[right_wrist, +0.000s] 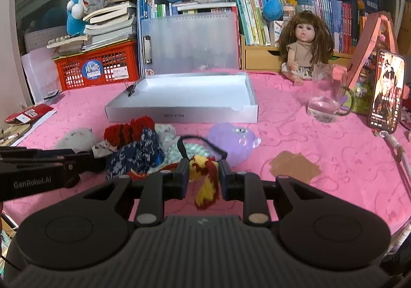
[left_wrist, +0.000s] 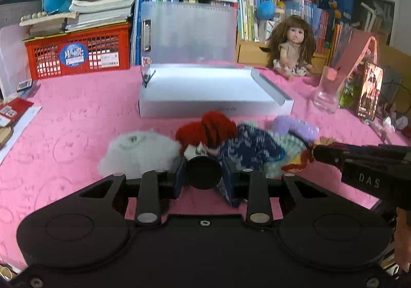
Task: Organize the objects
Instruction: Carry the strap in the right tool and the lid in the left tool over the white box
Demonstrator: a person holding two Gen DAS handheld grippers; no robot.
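Observation:
A pile of small soft items lies on the pink cloth in front of an open white box point(left_wrist: 205, 90) point(right_wrist: 179, 105): a white fluffy piece point(left_wrist: 138, 151), a red knit piece point(left_wrist: 208, 128) point(right_wrist: 128, 128), a blue patterned cloth point(left_wrist: 246, 146) point(right_wrist: 138, 154), a purple plush point(left_wrist: 295, 126) point(right_wrist: 231, 139) and a mint knit piece point(right_wrist: 177, 151). My left gripper point(left_wrist: 204, 175) is shut on a black round object point(left_wrist: 204, 172) beside the blue cloth. My right gripper point(right_wrist: 203, 175) is shut on a yellow and red knit piece point(right_wrist: 205, 180); it shows at the right in the left wrist view point(left_wrist: 321, 151).
A doll point(right_wrist: 305, 46) sits at the back right. A glass cup point(right_wrist: 326, 92) and a lit phone point(right_wrist: 388, 90) stand to the right. A red crate point(right_wrist: 97, 67) with books, a clear folder point(right_wrist: 190, 41), shelves and plush toys line the back. A brown patch point(right_wrist: 295, 167) marks the cloth.

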